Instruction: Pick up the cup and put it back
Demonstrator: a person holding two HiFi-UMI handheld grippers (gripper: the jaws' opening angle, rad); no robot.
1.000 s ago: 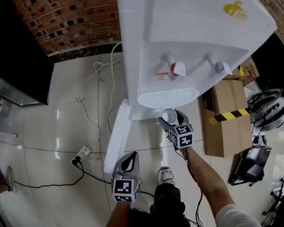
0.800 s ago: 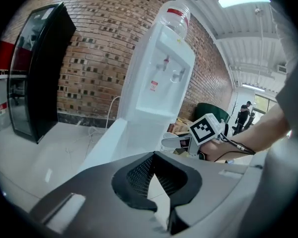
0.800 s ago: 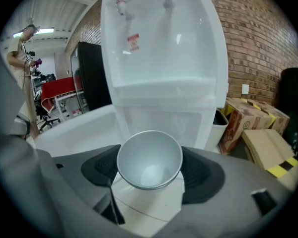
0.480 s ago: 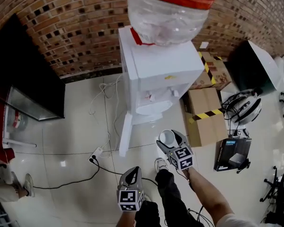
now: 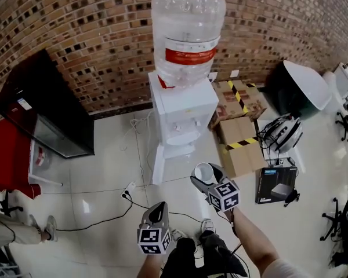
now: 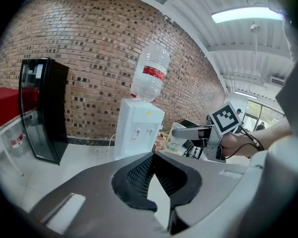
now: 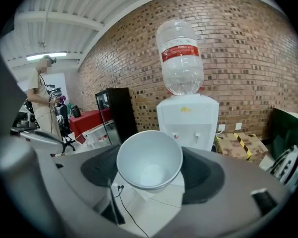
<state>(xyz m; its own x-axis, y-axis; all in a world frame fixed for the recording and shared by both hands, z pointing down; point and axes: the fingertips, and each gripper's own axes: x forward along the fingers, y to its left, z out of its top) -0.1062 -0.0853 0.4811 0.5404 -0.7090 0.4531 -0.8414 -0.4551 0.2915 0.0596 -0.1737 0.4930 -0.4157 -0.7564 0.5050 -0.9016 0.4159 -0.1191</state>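
A white paper cup (image 5: 203, 170) sits upright between the jaws of my right gripper (image 5: 207, 176), which is shut on it and holds it over the floor, well in front of the white water dispenser (image 5: 182, 117). In the right gripper view the cup (image 7: 150, 158) is empty, with its mouth towards the camera and the dispenser (image 7: 187, 117) behind it. My left gripper (image 5: 156, 204) hangs lower and to the left, jaws shut with nothing between them. From the left gripper view (image 6: 153, 155) the held cup (image 6: 177, 136) shows to the right of the dispenser (image 6: 137, 131).
A black cabinet (image 5: 52, 106) and a red table (image 5: 6, 155) stand at the left. Cardboard boxes (image 5: 239, 149), helmets (image 5: 284, 133) and a black box (image 5: 275, 184) lie right of the dispenser. A cable and power strip (image 5: 127, 192) cross the floor. A person's legs (image 5: 8, 230) show far left.
The view has drawn back from the dispenser, which is now farther off with its whole bottle in sight. My right gripper has carried the cup away from the drip tray. The left gripper stays low.
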